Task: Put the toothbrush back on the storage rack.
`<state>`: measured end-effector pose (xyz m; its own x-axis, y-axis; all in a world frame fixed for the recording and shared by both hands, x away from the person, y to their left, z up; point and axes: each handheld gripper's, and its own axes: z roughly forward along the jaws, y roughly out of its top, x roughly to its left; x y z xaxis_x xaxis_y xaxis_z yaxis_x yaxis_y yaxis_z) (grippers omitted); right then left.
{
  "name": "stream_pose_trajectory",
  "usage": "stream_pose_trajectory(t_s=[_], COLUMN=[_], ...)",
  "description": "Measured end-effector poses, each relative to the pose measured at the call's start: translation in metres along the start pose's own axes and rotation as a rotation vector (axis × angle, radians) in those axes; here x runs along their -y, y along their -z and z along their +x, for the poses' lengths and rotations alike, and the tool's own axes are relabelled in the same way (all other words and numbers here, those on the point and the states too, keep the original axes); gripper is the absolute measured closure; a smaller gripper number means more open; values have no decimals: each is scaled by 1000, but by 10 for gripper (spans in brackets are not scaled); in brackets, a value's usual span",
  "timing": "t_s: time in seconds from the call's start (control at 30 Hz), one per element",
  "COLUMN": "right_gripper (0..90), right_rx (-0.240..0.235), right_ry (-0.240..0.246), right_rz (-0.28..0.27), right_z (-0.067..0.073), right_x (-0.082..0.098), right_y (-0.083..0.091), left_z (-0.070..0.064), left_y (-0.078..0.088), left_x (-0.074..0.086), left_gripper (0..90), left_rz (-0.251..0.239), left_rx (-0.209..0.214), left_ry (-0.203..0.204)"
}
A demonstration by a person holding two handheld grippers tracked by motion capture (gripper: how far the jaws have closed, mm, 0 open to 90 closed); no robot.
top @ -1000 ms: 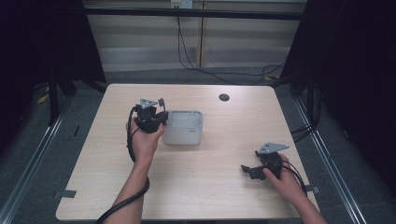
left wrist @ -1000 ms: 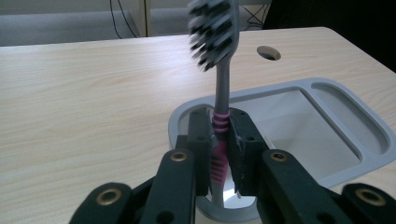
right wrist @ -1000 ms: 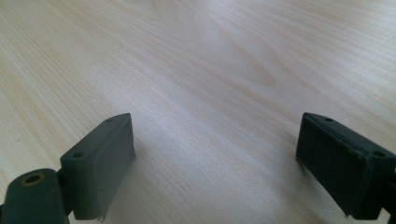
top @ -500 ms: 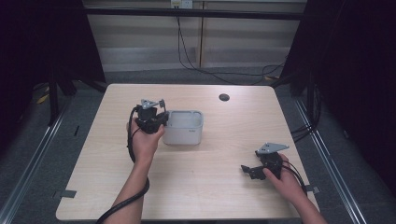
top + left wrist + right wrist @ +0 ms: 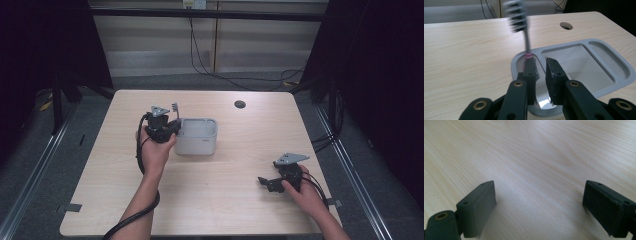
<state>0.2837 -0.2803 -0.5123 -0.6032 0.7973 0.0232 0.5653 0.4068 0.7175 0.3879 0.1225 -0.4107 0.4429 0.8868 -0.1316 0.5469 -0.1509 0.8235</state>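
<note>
left gripper (image 5: pixel 539 72): jaws just eased apart, toothbrush (image 5: pixel 520 23) beside 1 pad, upright in grey tray's (image 5: pixel 621 67) end slot | right gripper (image 5: pixel 539 210): wide, empty, over table (image 5: pixel 536 152)

Two bare forearms, two black hand-held grippers

The left gripper (image 5: pixel 167 126), left of centre in the high view, is black with a grey three-cornered plate on top and a thick black cable looping down along the forearm to the bottom edge. The right gripper (image 5: pixel 270 182), lower right, carries the same grey plate and thinner black cables. No sleeves show. In the left gripper view, brass-coloured pivot rings sit in black link arms; the jaw blocks have small screw holes.
</note>
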Motion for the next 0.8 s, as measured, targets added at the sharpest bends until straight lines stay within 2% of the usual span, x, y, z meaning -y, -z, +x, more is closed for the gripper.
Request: stream_pose_trajectory(t_s=[0.53,0.8], right_gripper=[109,109], right_rx=[1,0], right_ry=[-1,0], right_rz=[1,0], right_z=[0,0], right_x=[0,0], right_y=[0,0], left_z=[4,8], left_y=[6,9], left_x=[-1,0], left_gripper=[675,621], left_rz=[-3,-7], left_rx=[0,0], left_ry=[7,-2])
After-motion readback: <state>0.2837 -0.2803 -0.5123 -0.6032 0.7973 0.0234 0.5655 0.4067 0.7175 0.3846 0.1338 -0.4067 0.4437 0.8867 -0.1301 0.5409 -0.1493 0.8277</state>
